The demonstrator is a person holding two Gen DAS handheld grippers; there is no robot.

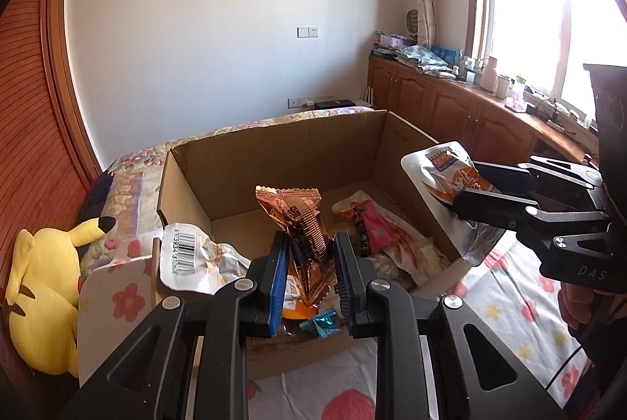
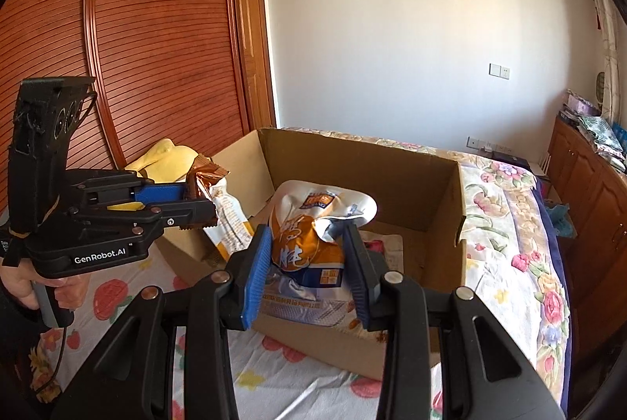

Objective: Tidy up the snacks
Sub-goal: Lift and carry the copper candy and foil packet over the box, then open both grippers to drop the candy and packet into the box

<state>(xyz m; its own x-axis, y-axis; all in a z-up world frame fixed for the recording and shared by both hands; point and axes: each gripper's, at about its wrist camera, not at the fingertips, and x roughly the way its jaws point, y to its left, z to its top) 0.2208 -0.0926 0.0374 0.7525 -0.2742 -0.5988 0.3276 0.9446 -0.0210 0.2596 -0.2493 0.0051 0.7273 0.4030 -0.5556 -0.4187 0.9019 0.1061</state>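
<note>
My left gripper (image 1: 309, 263) is shut on a shiny copper-brown snack packet (image 1: 303, 220) and holds it over the near left part of an open cardboard box (image 1: 274, 161) on the bed. It also shows in the right wrist view (image 2: 200, 202). My right gripper (image 2: 309, 263) is shut on a crumpled white and orange snack bag (image 2: 313, 224), held above the box's near right edge; this shows in the left wrist view too (image 1: 470, 200). Inside the box lie a pink packet (image 1: 376, 228), a white barcode bag (image 1: 196, 259) and other wrappers.
A yellow plush toy (image 1: 39, 294) lies on the bed left of the box. The floral bedsheet (image 1: 490, 306) surrounds the box. Wooden cabinets (image 1: 450, 102) with clutter run under the window at right. A slatted wooden wardrobe (image 2: 156, 28) stands at left.
</note>
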